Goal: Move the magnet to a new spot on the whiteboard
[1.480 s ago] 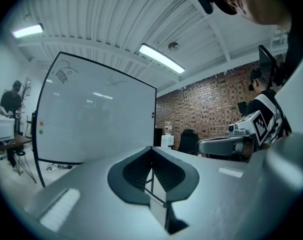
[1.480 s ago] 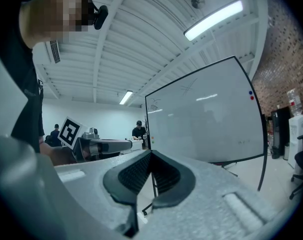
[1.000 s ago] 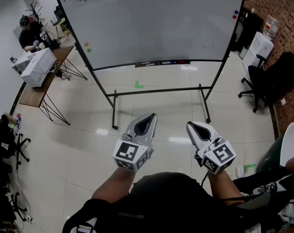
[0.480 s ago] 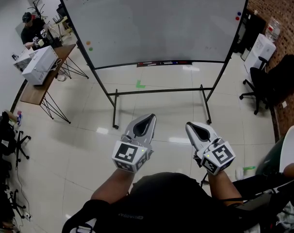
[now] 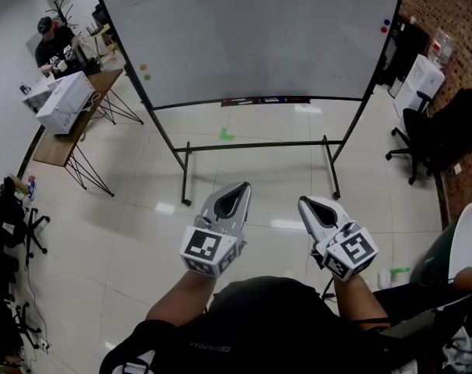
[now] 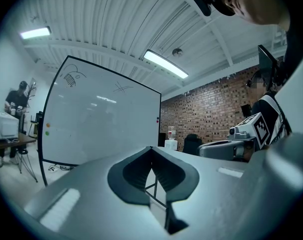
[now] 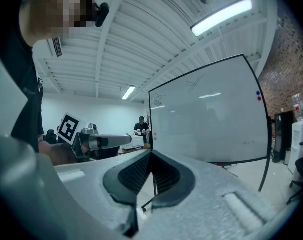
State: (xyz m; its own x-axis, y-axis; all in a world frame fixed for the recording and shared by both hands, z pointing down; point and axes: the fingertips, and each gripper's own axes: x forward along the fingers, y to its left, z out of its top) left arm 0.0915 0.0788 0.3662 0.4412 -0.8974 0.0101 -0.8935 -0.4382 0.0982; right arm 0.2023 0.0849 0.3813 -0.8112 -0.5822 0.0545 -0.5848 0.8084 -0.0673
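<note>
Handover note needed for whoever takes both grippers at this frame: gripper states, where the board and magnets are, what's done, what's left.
Left gripper: shut, empty, held level in front of the body.
Right gripper: shut, empty, level beside it.
Whiteboard: on its stand ahead, well apart from both grippers.
Magnets: orange magnet and green magnet near the left edge; blue magnet and red magnet near the right edge.
Done: nothing yet; no magnet is gripped.
Left: step to the board, open a gripper, take one magnet, set it on a new spot.
</note>
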